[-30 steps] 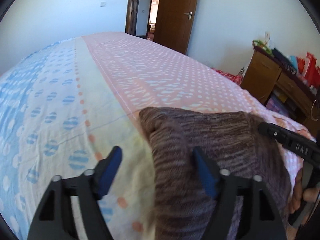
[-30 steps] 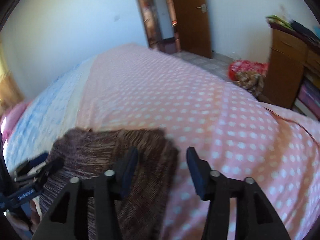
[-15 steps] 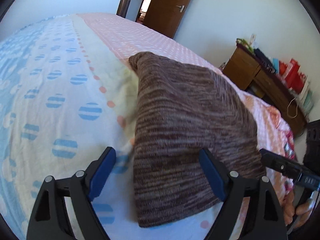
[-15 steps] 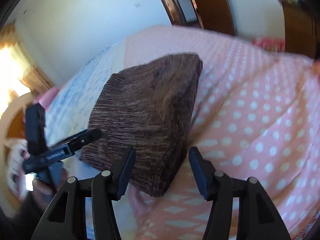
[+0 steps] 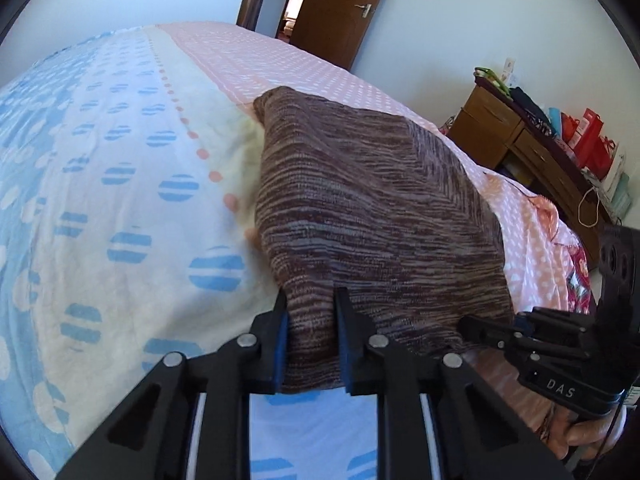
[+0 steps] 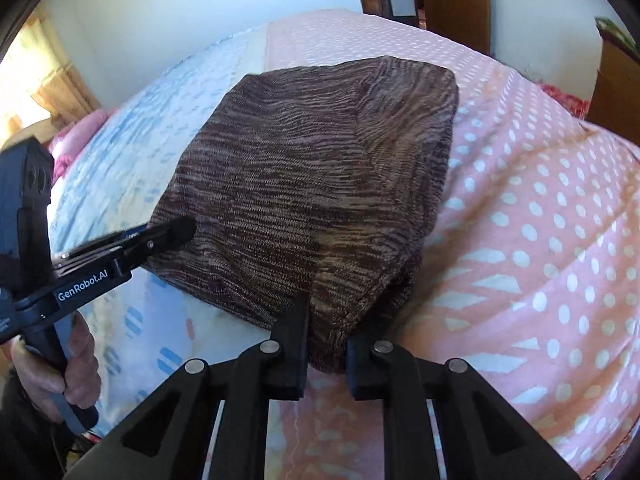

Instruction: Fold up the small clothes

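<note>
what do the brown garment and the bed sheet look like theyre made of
Garment: looks like a soft knit, maybe wool or acrylic; fine brown and grey streaked rows, matte, thick folded edges. Bed sheet: looks like thin woven cotton, matte, printed dots, small wrinkles. The exact fibre of either cannot be told.

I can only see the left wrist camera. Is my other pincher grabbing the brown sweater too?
Observer: Yes. In the right wrist view the right gripper is closing its jaws on the near right corner of the brown sweater, with fabric between the pads.
Operator: Anything else over there?
Observer: A pink bundle lies at the far left of the bed; I cannot tell what it is.
Operator: Where's the light coming from?
Observer: From behind a yellow curtain on the left.
</note>
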